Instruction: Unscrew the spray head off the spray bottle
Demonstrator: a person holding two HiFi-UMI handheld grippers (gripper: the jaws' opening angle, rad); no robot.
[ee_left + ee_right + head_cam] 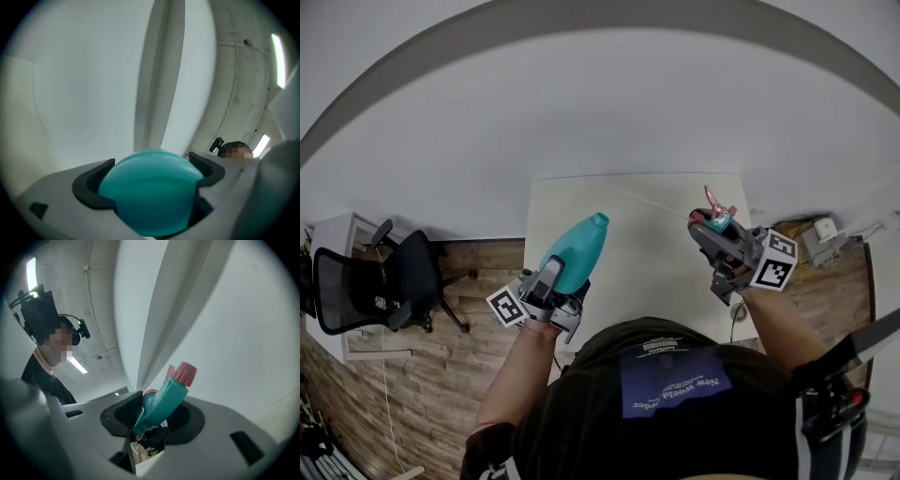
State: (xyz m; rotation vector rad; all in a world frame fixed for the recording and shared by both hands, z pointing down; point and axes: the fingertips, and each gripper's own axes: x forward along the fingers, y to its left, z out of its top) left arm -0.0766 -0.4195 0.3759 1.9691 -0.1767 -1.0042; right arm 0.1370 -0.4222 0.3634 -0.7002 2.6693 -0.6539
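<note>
— While the head view is looking down, what is the left gripper (565, 284) doing?

— It is clamping the base end of the teal spray bottle (578, 246). The bottle is tilting up and away over the white table (647, 281), with its open neck pointing toward the far edge. The marker cube (508, 307) is sitting at the gripper's left.

— And the right gripper (710, 228)?

— It is holding the spray head (716, 216), teal with pink parts, over the table's right side and well apart from the bottle. The head is already off the neck. An office chair (389, 281) is standing on the wood floor (478, 272) to the left.

— What is the left gripper view showing?

— The bottle (150, 194) is filling the gap with its rounded teal body, and both dark pads (91, 187) are pressing against its sides.

— And the right gripper view?

— The jaws are standing partly apart and gripping the spray head (161, 404) between them. It is leaning up and to the right, with its pink nozzle (186, 372) sticking out beyond the jaws. A person (47, 380) wearing a headset (40, 310) is showing at the left.
</note>
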